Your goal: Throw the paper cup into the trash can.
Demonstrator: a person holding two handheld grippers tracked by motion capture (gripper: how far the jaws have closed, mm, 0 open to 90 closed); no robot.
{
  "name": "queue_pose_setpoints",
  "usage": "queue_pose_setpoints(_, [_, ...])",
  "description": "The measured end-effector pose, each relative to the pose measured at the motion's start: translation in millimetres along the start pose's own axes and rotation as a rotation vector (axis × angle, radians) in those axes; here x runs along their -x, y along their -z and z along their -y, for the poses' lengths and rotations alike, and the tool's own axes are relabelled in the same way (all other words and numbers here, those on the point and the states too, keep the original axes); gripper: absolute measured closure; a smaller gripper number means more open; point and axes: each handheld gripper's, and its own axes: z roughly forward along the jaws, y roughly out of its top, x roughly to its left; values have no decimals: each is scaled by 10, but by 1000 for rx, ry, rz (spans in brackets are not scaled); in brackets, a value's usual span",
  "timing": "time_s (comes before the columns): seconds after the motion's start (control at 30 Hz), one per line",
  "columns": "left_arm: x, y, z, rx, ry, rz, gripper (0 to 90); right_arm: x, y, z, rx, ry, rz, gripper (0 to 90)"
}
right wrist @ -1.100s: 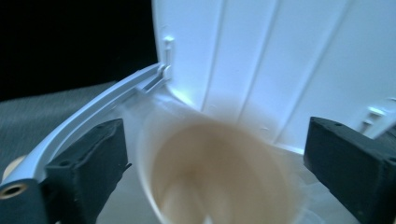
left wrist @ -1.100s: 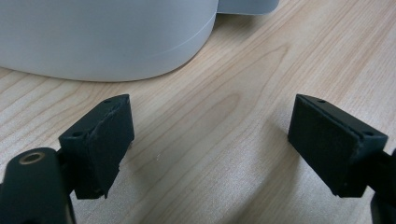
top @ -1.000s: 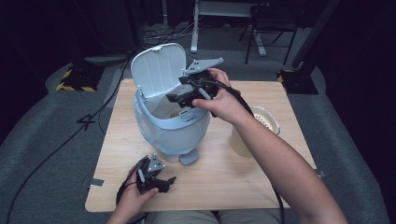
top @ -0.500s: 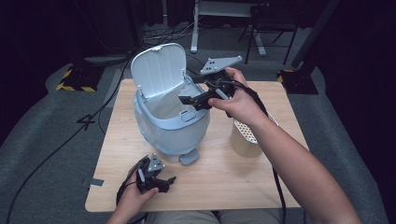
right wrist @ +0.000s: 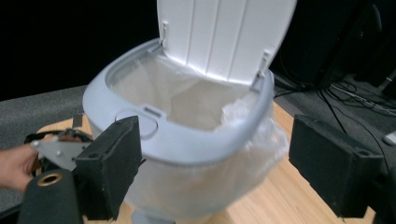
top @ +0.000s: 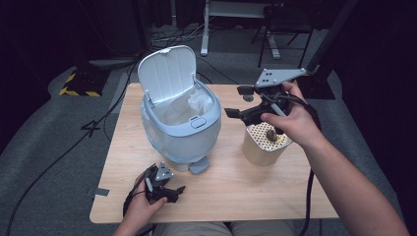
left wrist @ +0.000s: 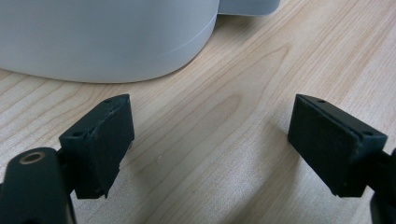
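Two claws at one wooden counter (top: 231, 187). Right claw (top: 233, 113) is held up in the air, jaws pointing left toward the pale blue bin (top: 179, 130); jaws are apart with nothing between them, and they have just been closing a bit. Bin stands left of that claw, near but not touching, lid (top: 167, 73) flipped up and back, white liner bag (top: 196, 103) bunched inside and over the rim. Right gripper view looks straight at the bin's open mouth (right wrist: 187, 100) from the side, liner (right wrist: 252, 135) puffing out under the rim, both pads clear of it.

Under the right hand (top: 290, 123) sits a tan cylinder container (top: 263, 147) with a perforated white top, a small dark lump on that top; can't tell what it is. Claw tips are up and left of the container, between it and the bin.

Left claw (top: 172, 189) rests low at the counter's near edge, just in front of the bin's pedal (top: 199, 166). Left gripper view shows its jaws spread wide, empty, bare wood between them, bin base (left wrist: 107, 42) just ahead, not touching.
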Motion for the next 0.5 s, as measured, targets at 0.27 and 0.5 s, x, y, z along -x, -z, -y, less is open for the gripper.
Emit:
queue_pose_setpoints(0.27, [-4,-1,-7,-3,-3,-6,150,12,347,310,-25,-19,46,227])
queue_pose_setpoints(0.5, [-5,-5,-9,-3,3,0,148,-17,602,791,-62,-18,87,219])
